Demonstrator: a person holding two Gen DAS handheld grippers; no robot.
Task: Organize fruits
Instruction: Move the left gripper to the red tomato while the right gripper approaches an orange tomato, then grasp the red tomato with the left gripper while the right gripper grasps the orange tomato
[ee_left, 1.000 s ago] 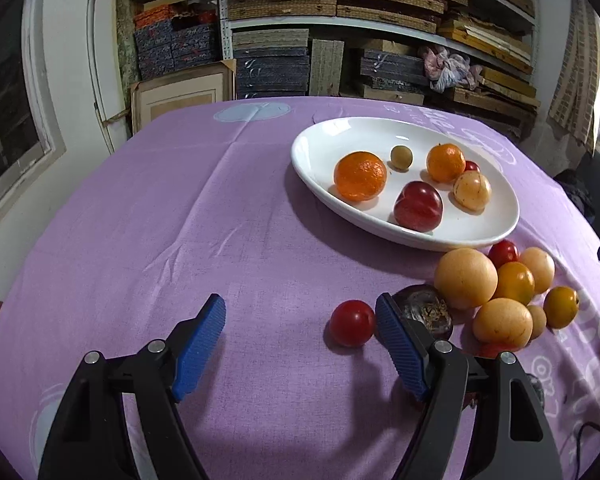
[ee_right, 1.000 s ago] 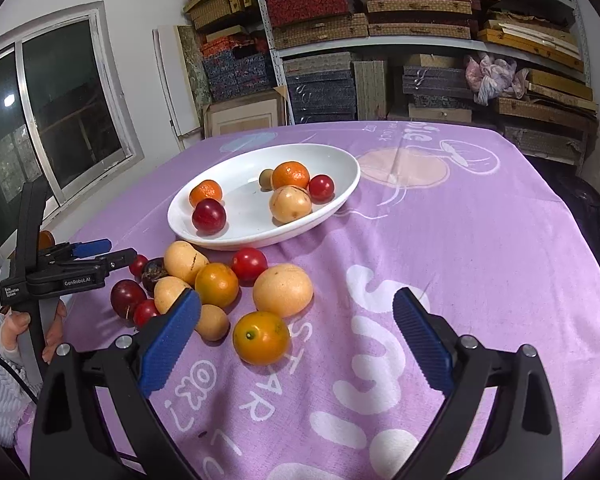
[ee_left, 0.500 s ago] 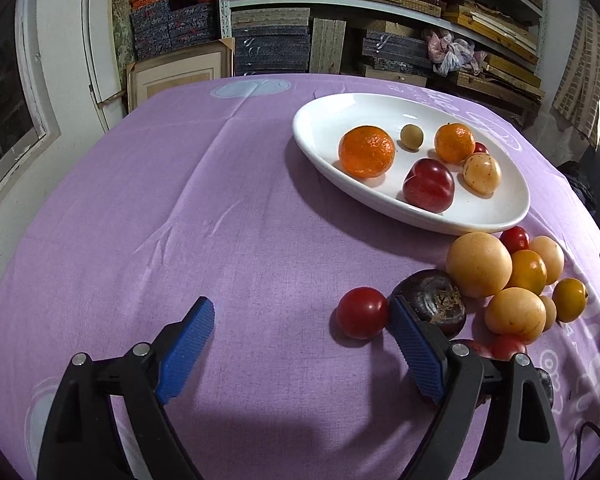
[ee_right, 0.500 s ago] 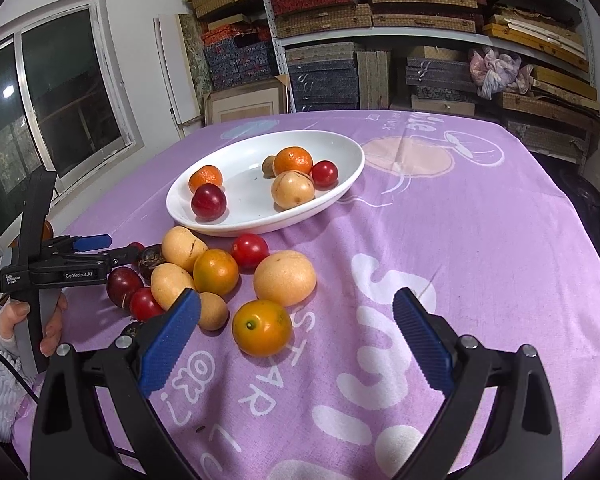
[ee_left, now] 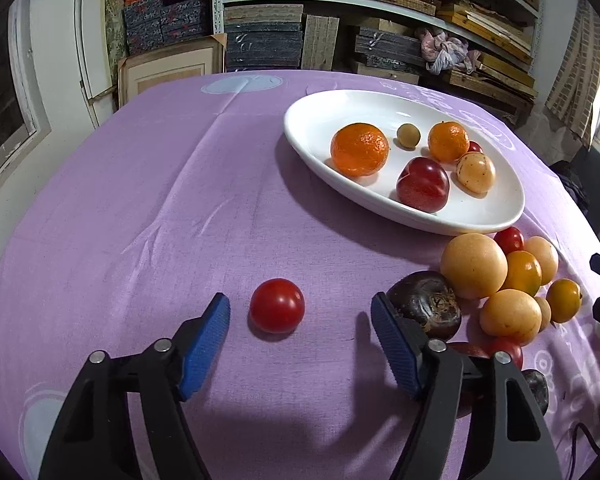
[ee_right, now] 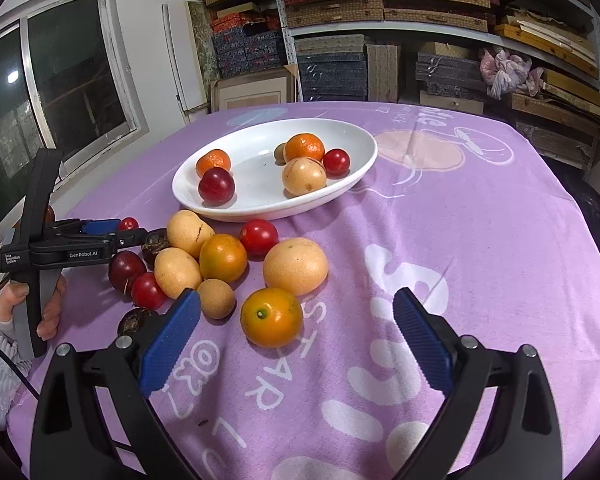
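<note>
One small red tomato [ee_left: 277, 306] sat alone on the purple cloth [ee_left: 160, 208], just ahead of the left gripper [ee_left: 300, 332] and between the lines of its two blue pads, nearer the left-side pad than the right-side one. Left jaws had just been closing in but stood part open, pads not touching the tomato yet. It was round, so no long axis to line up with; smooth, glossy skin, likely to roll if only one pad nudged it. Left hand was plainly the nearer one; it probably needed to ease forward and a bit sideways to centre before pinching.

Just beside the right-side pad lay a dark wrinkled fruit [ee_left: 426, 304], close enough to get bumped. Beyond it was a heap of loose fruit: a large pale yellow ball [ee_left: 474, 266], orange-yellow ones, more small red ones, all touching each other.

White oval dish [ee_left: 312, 120], glazed, stood further back on the cloth, holding a pebbly-skinned orange [ee_left: 360, 149], a dark red plum [ee_left: 422, 184] and a few more.

Right gripper [ee_right: 296, 336] was wide open, empty, hovering near a yellow-orange fruit [ee_right: 271, 317].
</note>
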